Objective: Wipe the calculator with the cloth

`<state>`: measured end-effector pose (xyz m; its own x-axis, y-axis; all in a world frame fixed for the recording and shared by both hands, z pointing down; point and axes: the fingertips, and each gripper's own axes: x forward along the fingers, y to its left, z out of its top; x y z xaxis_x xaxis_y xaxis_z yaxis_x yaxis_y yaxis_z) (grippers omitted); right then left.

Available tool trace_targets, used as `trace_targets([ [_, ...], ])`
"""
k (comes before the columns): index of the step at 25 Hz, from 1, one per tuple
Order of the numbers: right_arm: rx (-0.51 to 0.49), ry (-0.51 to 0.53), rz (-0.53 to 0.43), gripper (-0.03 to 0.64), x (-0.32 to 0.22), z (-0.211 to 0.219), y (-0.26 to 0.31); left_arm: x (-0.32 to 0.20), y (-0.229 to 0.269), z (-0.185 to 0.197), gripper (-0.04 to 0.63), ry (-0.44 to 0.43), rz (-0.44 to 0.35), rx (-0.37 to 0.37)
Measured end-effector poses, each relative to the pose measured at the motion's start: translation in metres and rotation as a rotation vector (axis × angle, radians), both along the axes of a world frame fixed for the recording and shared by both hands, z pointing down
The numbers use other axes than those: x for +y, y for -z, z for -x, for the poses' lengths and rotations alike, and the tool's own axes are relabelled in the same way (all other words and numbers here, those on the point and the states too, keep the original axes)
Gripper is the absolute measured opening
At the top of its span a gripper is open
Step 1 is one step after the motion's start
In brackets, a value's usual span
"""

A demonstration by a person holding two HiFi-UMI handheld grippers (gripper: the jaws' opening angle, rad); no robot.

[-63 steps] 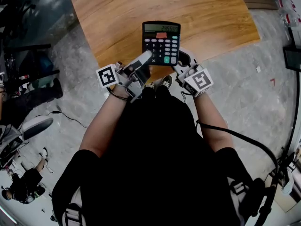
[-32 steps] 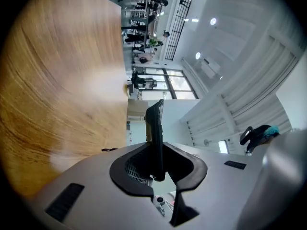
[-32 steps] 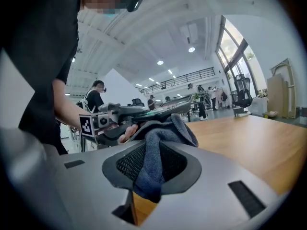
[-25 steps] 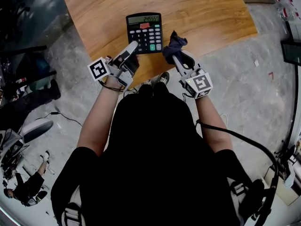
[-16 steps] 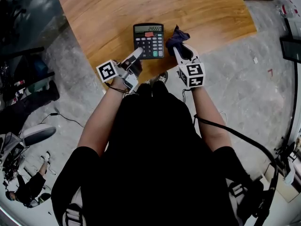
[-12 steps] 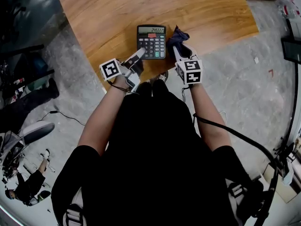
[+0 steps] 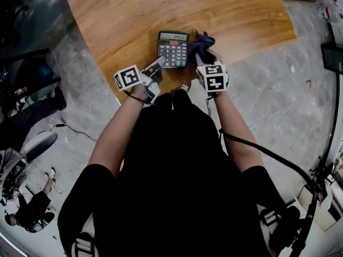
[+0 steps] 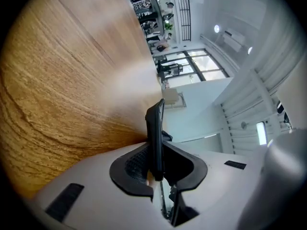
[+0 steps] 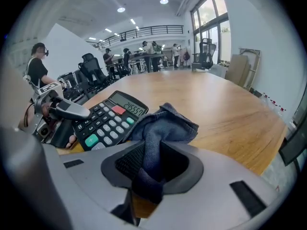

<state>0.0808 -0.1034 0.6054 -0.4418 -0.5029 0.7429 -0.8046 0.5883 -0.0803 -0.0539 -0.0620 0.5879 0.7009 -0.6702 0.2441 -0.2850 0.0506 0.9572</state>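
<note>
A black desk calculator (image 7: 173,48) with grey keys and a lit display lies face up over the near edge of the wooden table (image 7: 128,15). I cannot tell whether it rests on the wood. My left gripper (image 7: 159,63) is shut on its near left corner. In the left gripper view the calculator (image 8: 155,133) stands edge-on between the pads of that gripper (image 8: 156,169). My right gripper (image 7: 201,55) is shut on a dark blue cloth (image 7: 202,40), bunched against the calculator's right edge. In the right gripper view the cloth (image 9: 163,126) spills out of the right gripper (image 9: 148,171) beside the calculator (image 9: 108,121).
The table's near edge runs just under both grippers, with grey stone floor (image 7: 257,90) below it. Bare wood (image 9: 225,104) stretches beyond the calculator. Office chairs and people (image 9: 110,56) stand far behind the table.
Both hands have sunk toward the table, taking the calculator and the cloth down with them. The cloth has closed in on the calculator's right edge.
</note>
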Motion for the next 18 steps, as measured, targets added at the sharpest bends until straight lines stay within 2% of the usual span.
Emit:
trace_targets([
  [4,0.029,0.005,0.01,0.087,0.0,0.002,0.0,-0.001,-0.003,0.001,0.075,-0.015,0.0,-0.071],
  [11,0.058,0.006,-0.007,0.101,0.002,-0.002,0.004,-0.004,-0.01,0.005,0.106,-0.107,-0.026,-0.361],
  [18,0.063,0.006,0.003,0.133,0.003,-0.005,0.01,-0.001,-0.019,0.01,0.141,-0.166,-0.003,-0.577],
])
